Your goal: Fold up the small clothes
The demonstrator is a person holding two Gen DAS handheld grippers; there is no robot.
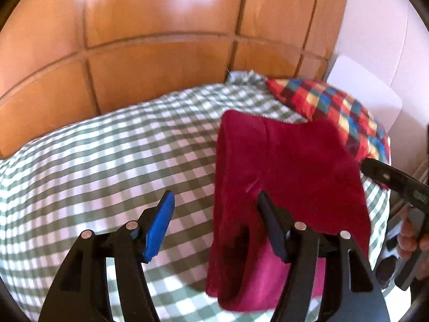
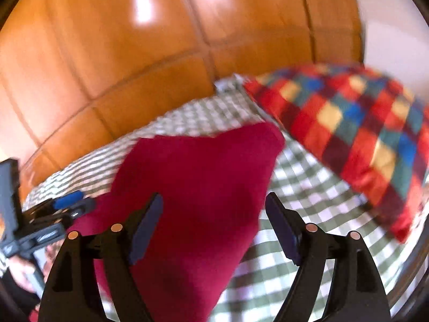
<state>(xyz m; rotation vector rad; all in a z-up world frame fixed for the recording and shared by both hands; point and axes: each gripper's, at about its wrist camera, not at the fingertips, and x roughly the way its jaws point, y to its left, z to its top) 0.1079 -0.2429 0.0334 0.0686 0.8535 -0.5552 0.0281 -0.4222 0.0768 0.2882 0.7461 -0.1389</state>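
red cloth (image 1: 289,166) on bed (image 1: 107,147) (folded)

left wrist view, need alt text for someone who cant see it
A dark red garment lies folded on a green checked bedspread, with the left gripper open, its jaws wide apart. A multicoloured checked pillow sits behind, and the right gripper enters at the right edge.

My right wrist view is smeared: the checked pillow (image 2: 356,131) and the bedsheet (image 2: 300,187) squares run together. The red garment (image 2: 198,187) runs under my right claw (image 2: 214,230) and off the bottom edge, so I can't see its lower hem. In the left view, my left claw (image 1: 215,225) covers part of the garment (image 1: 289,161), which hides the pillow's (image 1: 321,102) lower corner.
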